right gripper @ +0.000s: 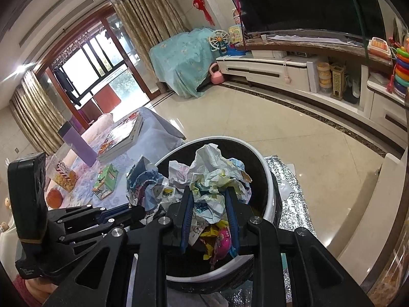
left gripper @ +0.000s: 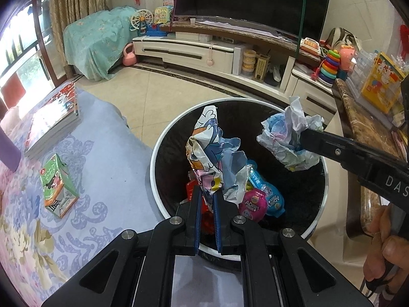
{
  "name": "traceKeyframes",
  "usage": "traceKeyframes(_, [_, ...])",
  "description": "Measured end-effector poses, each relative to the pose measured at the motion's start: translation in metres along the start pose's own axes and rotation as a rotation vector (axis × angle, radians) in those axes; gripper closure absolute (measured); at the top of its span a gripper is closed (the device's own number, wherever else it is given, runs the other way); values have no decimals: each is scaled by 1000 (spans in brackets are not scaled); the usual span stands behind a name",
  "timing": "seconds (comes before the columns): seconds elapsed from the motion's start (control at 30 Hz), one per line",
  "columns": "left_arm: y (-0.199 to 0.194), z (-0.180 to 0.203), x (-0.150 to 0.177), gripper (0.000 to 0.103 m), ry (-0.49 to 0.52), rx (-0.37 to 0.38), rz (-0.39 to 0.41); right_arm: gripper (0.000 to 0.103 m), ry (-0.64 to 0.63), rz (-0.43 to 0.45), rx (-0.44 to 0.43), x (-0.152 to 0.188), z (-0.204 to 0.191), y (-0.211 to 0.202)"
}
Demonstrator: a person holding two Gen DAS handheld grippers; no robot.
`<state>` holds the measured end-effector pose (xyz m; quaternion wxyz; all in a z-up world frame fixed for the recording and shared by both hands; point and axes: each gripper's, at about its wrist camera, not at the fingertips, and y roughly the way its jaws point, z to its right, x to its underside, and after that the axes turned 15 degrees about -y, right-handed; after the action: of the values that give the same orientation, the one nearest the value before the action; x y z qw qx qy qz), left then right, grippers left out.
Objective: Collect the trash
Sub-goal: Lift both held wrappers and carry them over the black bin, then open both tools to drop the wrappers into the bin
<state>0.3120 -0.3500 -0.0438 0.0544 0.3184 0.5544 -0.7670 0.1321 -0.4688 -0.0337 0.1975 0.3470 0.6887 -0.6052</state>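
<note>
Over the round trash bin (left gripper: 158, 153) I hold both grippers, each pinching its own piece of rubbish above the dark opening. My left gripper (left gripper: 207, 192) has its jaws squeezed nearly together on a crumpled cartoon wrapper (left gripper: 204, 151), which stands up from between the blue pads, well inside the bin's white rim. My right gripper (right gripper: 208, 192) clamps a crumpled paper wad (right gripper: 212, 171) with its jaws a little apart, the wad bulging out above and below them. From the left wrist view that same wad hangs over the far right part of the bin's mouth, just inside the rim.

At the bottom of the bin lie earlier pieces: a pink packet (left gripper: 251, 204), a blue packet (left gripper: 273, 199) touching it, and something red that I cannot make out.

Left of the bin is a table under a floral cloth (left gripper: 102, 158). A green carton (left gripper: 57, 186) lies on it toward the near edge, tilted on its side, well apart from the bin. 1 stack of books (left gripper: 55, 120) sits toward the table's far edge, and a purple box (right gripper: 76, 143) stands upright near the left edge.

A hand (left gripper: 383, 243) grips the right gripper's handle at the lower right of the left wrist view.
</note>
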Motion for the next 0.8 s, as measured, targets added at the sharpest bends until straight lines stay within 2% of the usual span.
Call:
traceKeyframes(0.3, [2,3,-2,96,3,-5,-12,74,-6,-23,0,-2,0,6])
traceKeyframes(0.4, [2,3,-2,92,8,-15,-15,74,-10,-26,-4,-2,0,6])
traceKeyframes(0.47, [1,2,-3,87,5,-15,-17,72,-6,-28,-5,-3,1,5])
traceKeyframes(0.5, [0,2,-3,77,6,-19,-17,69,-3,-28,-8,-3,2,5])
traceKeyframes(0.53, [-3,1,-3,65,4,-26,-7,61,1,-28,-6,-5,2,4])
traceKeyframes(0.6, [-8,0,-2,51,3,-40,10,50,9,-18,-3,-6,5,1])
traceKeyframes(0.7, [-15,-3,2,50,-5,-51,23,47,13,-5,-1,-7,6,-5])
traceKeyframes(0.8, [-25,-8,8,50,-25,-48,34,35,17,3,1,-6,2,-10])
